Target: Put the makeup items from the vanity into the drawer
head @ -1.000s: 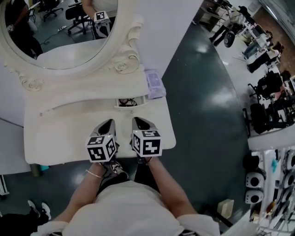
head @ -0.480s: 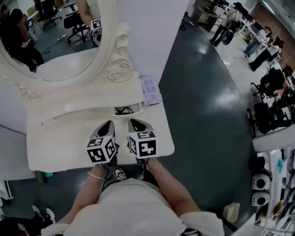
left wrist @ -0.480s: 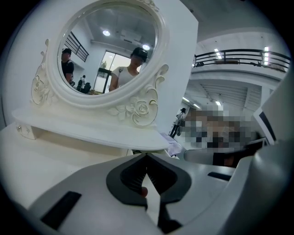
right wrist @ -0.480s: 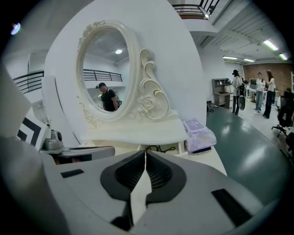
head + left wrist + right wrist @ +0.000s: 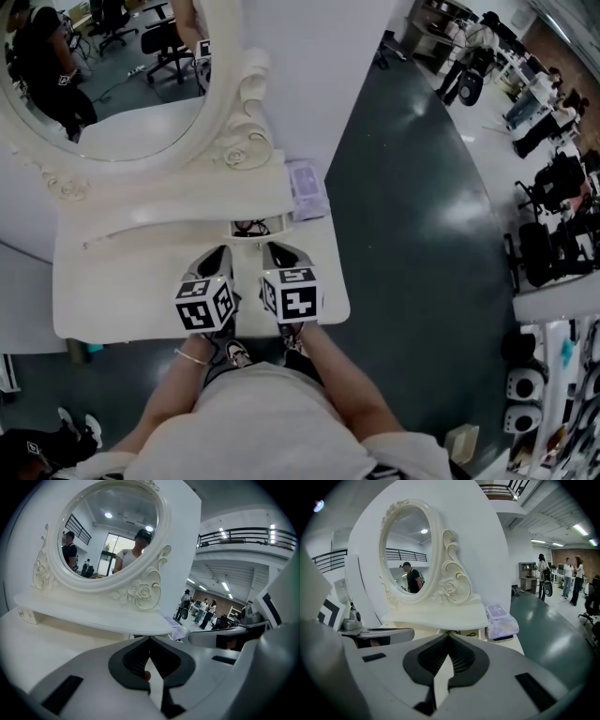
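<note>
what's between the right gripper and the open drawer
Only a short strip of bare tabletop lies between the right gripper and the open drawer; the head view shows it.

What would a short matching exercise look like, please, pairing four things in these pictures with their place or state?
Things:
1. oval mirror
2. lilac pack
3. small drawer
4. right gripper

Place or state:
A. jaws together, nothing between them
B. open under the shelf, dark items inside
C. at the right end of the vanity
D. at the back, above the shelf

Pairs: 1-D, 2-C, 3-B, 4-A.
</note>
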Demonstrator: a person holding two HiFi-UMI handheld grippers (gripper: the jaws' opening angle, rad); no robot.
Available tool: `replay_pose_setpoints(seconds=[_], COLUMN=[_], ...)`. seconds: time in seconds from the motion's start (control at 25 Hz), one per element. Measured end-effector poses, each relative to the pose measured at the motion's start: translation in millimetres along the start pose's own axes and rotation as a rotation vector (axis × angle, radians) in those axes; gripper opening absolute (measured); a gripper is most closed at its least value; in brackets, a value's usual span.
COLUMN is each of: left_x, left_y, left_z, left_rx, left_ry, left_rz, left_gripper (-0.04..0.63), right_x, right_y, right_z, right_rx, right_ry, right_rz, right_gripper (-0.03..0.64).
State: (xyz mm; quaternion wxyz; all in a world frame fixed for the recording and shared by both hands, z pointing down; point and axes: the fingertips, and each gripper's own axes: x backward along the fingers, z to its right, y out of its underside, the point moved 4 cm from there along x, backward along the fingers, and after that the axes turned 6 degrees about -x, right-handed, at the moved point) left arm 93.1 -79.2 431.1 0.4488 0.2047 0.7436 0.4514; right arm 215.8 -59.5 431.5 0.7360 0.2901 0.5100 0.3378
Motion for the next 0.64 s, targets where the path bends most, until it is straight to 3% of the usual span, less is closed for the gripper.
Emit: replay_pose_setpoints(seconds=[0.64], left_x=[0], left_y=[8], left_z=[17], left_rx=[0.000], left_ry=[0.002], left_rz=[0.003], left_gripper=[0.002], right_x=[15], right_y=[7], right_z=[18], right_rx=[-0.022], right_ry=[0.024], right_rz=[0.017], right_gripper=[0.018])
